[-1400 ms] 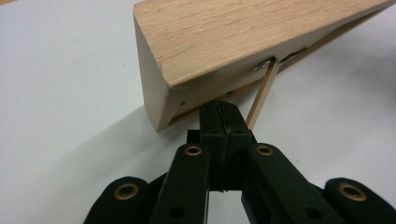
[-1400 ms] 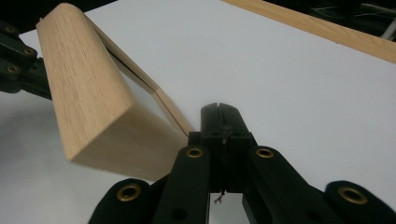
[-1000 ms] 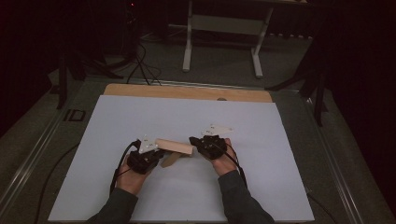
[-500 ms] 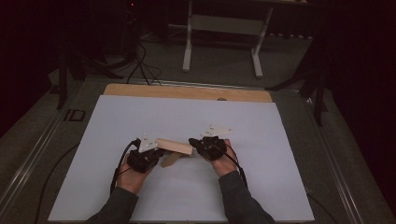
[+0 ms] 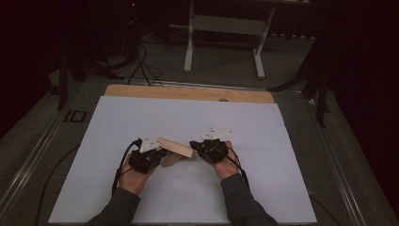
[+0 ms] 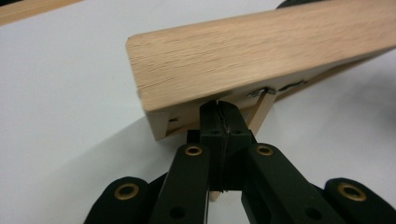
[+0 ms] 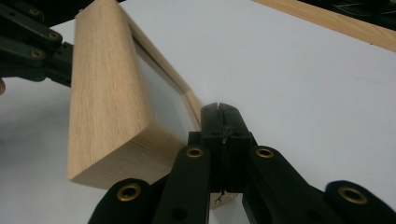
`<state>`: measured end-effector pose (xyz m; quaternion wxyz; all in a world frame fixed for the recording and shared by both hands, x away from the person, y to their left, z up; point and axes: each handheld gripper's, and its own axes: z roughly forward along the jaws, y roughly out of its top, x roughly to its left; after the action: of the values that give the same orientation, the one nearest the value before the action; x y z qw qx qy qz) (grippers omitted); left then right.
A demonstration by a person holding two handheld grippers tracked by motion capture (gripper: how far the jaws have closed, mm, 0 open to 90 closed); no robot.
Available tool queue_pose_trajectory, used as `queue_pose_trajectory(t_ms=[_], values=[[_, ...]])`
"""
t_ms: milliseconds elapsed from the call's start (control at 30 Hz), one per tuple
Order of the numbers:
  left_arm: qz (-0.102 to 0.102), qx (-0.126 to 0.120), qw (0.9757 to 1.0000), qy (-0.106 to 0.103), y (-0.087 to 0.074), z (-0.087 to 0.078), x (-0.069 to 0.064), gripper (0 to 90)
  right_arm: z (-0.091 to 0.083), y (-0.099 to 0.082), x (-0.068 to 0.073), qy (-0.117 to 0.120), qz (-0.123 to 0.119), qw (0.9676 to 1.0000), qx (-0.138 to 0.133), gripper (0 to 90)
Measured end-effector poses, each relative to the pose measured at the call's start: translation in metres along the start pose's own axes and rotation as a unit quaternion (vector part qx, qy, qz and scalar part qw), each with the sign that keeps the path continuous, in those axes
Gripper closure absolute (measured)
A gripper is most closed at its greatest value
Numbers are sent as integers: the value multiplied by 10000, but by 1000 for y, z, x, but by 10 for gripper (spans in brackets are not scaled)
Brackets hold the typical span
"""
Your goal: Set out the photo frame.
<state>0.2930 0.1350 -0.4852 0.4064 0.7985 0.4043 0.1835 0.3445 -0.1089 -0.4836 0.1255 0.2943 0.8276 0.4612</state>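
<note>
**Block lifted between both grippers, held over the mat's near-centre**

Status: the wooden block (image 5: 175, 147) is up off the white mat (image 5: 282, 141), tilted, with the left gripper (image 5: 157, 154) at its left end and the right gripper (image 5: 197, 147) at its right end. A thin wooden strip (image 5: 170, 160) hangs off the block's underside; looks like a hinged or glued flap, can't tell which.

Grip: in the left gripper view the jaws are pinched fully together on the thin strip (image 6: 261, 108) right under the block (image 6: 261, 51). In the right gripper view the jaws are also fully closed, on a thin wooden edge (image 7: 191, 105) beside the block (image 7: 109, 93). So both claws are narrow, holding thin wood, not the block's thick body.

Progress, my read: pick-up done, two-handed carry or reorientation in hand; set-down or flap work is left.

Room, relative to the block:
- mat is bare all around it, with wide margin left, right and beyond
- wooden table edge (image 5: 188, 93) well beyond it, far side
- near mat edge is closer, behind the person's forearms
- dark floor, cables and a stand frame (image 5: 223, 28) well beyond the table edge

Risk: pinching thin strips means the block could swing or slip.
</note>
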Motion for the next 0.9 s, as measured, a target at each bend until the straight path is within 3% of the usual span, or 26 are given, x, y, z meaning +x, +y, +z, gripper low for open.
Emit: queue_pose_trajectory(t_ms=[900], values=[[297,70,9991,-290,6,5,-22,897,-4,-3,6,29,-90,10000,2,899]])
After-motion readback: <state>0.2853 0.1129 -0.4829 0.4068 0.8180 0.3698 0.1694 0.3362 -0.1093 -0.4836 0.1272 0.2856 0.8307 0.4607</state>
